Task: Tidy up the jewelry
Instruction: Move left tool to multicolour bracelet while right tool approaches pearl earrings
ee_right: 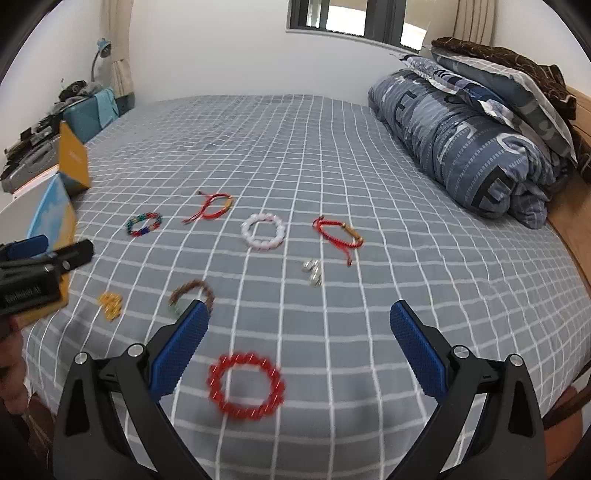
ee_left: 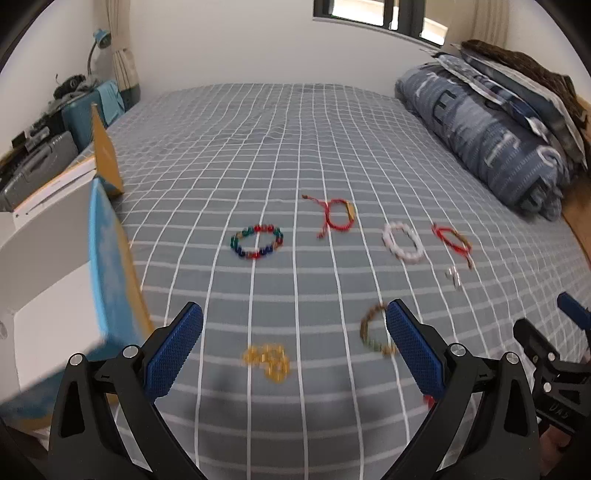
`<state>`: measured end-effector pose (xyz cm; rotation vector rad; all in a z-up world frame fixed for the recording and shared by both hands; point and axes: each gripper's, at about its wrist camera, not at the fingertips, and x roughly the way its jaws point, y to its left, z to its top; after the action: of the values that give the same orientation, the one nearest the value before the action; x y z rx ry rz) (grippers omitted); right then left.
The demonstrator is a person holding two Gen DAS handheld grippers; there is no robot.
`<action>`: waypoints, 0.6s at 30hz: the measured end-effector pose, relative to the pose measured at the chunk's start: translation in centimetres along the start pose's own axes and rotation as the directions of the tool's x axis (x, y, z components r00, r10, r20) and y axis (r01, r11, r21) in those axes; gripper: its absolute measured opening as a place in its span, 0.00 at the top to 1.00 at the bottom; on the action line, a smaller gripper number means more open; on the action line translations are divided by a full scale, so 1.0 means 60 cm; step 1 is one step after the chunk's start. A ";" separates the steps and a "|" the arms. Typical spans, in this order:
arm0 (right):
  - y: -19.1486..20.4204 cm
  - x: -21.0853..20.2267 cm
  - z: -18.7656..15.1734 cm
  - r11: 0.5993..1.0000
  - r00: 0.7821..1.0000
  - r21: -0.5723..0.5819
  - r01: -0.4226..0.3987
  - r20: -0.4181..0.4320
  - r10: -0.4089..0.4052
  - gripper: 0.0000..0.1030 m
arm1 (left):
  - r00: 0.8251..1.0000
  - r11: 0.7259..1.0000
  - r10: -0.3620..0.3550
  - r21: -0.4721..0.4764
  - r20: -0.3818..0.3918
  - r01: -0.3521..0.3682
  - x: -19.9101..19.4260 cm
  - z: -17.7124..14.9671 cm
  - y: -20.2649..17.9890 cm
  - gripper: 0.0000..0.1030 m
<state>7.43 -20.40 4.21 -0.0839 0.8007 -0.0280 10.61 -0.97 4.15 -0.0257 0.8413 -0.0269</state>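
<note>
Looking along the left wrist view, a bed (ee_left: 295,147) covered in a grey sheet with a white grid fills the room's middle, with a rolled blue quilt (ee_left: 487,140) against the right side, a window (ee_left: 376,14) in the white far wall, and a blue and yellow box (ee_left: 110,258) at the left edge beside a cluttered desk (ee_left: 40,162). Jewelry lies spread on the sheet: a multicoloured bead bracelet (ee_left: 257,242), a red cord bracelet (ee_left: 336,216), a white bead bracelet (ee_left: 403,242), a second red cord bracelet (ee_left: 452,240), small silver pieces (ee_left: 453,277), a brown bead bracelet (ee_left: 373,328) and blurred yellow beads (ee_left: 269,360). The left gripper (ee_left: 295,321) hovers low over the near sheet, its blue pads wide apart and holding nothing; the yellow beads lie just ahead between them, and the brown bracelet shows just beside the right-hand pad. In the right wrist view the same bed (ee_right: 332,147), quilt (ee_right: 472,147) and window (ee_right: 343,18) appear, with the box (ee_right: 55,206) far left. The right gripper (ee_right: 299,317) also hangs above the near sheet, fingers spread wide and empty, with a red bead bracelet (ee_right: 246,386) lying flat on the sheet between and below them, untouched. Beyond lie the brown bracelet (ee_right: 192,291), yellow beads (ee_right: 110,304), silver pieces (ee_right: 313,273) and white bracelet (ee_right: 263,230).
</note>
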 end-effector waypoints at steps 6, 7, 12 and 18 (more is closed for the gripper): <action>-0.010 0.086 0.051 1.000 0.995 0.017 -0.004 -0.097 0.006 0.08 | 0.998 0.999 0.033 -0.004 -0.050 -0.034 0.071 0.069 0.007 0.06; -0.010 0.102 0.056 1.000 0.993 0.017 -0.001 -0.116 0.003 0.08 | 0.997 0.999 0.040 -0.005 -0.066 -0.040 0.089 0.078 0.010 0.06; -0.014 0.177 0.063 0.999 0.983 0.038 -0.010 -0.182 0.017 0.08 | 0.987 0.998 0.060 -0.007 -0.151 -0.062 0.175 0.097 0.029 0.06; -0.015 0.242 0.046 0.998 0.971 0.056 -0.042 -0.234 0.054 0.08 | 0.974 0.995 0.073 -0.048 -0.216 -0.086 0.265 0.091 0.065 0.06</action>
<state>19.50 -21.98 -4.19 -0.0133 1.0382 -0.0127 25.34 2.46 -4.19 -0.0429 1.0576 0.0708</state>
